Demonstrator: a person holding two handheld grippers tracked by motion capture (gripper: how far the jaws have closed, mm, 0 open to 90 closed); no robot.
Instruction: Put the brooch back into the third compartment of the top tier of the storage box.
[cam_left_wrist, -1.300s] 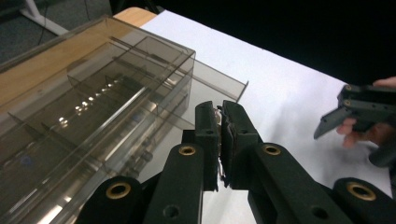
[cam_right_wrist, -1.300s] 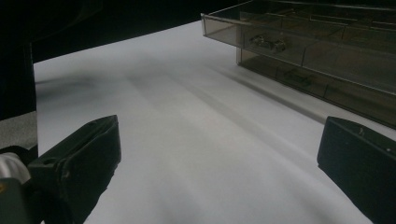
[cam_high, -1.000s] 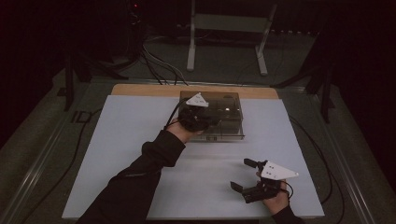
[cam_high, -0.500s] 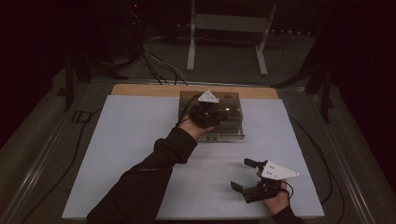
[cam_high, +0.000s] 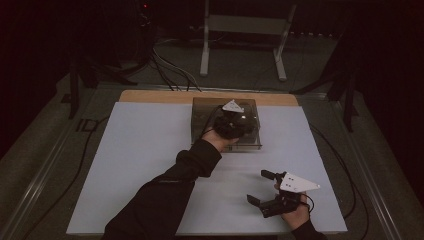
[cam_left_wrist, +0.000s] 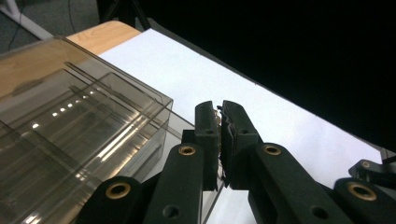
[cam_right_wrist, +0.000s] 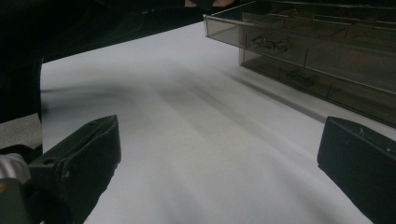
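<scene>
Left hand-held gripper (cam_left_wrist: 220, 140), jaws pressed together with a tiny dark bit between them, hangs over the smoky clear plastic box (cam_high: 250, 107) with dividers at the far middle of the white tabletop (cam_high: 145, 150). Right hand-held gripper (cam_high: 264, 189) rests near the front edge, jaws spread wide.

A white-topped table (cam_high: 140, 165) with a bare wooden strip (cam_high: 150, 96) along its far edge is set in a dim room. Black cables (cam_high: 170, 70) are strewn over the grey floor (cam_high: 240, 62), where a white metal stand (cam_high: 245, 30) is placed.
</scene>
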